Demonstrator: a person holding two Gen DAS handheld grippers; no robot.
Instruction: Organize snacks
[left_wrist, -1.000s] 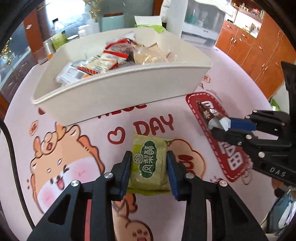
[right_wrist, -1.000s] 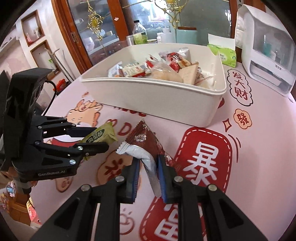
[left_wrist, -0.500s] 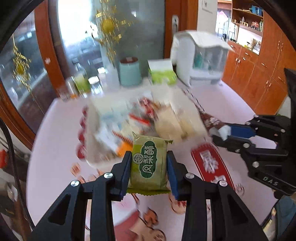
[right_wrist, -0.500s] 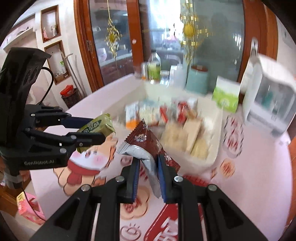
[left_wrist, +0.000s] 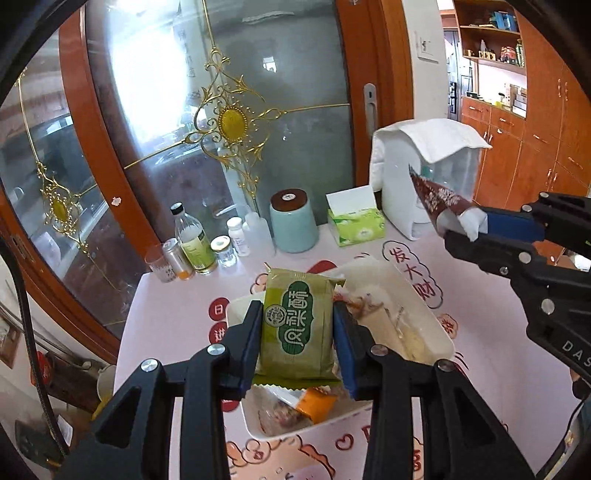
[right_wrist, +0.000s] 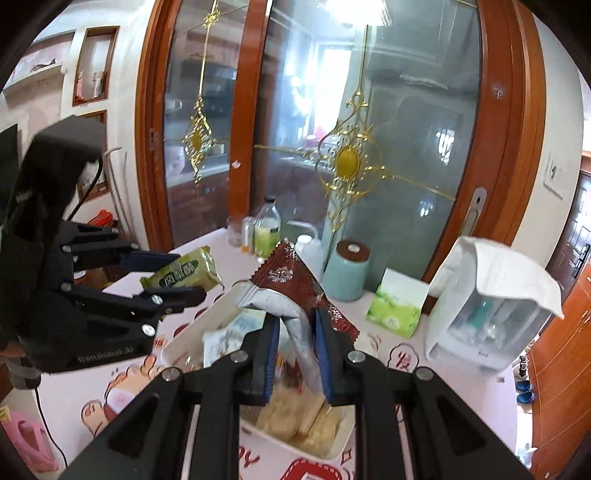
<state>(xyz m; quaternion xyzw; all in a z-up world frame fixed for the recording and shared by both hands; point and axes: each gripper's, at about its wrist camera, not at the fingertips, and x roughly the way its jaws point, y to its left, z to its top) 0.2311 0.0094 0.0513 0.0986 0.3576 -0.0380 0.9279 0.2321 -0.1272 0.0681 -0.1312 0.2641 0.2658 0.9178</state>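
Note:
My left gripper is shut on a green snack packet, held high above the white snack bin. The same green snack packet and left gripper show at the left of the right wrist view. A dark red wrapper with a silver inside is clamped in my right gripper, which hangs over the white bin. In the left wrist view the right gripper with its red wrapper is at the right. Several wrapped snacks lie in the bin.
Beyond the bin on the pink printed tablecloth stand a teal canister, a green tissue box, small bottles and a white covered appliance. A glass door with gold ornament rises behind the table.
Both grippers have risen well above the table with their snacks and tilted up; the bin has dropped from the upper part of each view to beneath the fingers.

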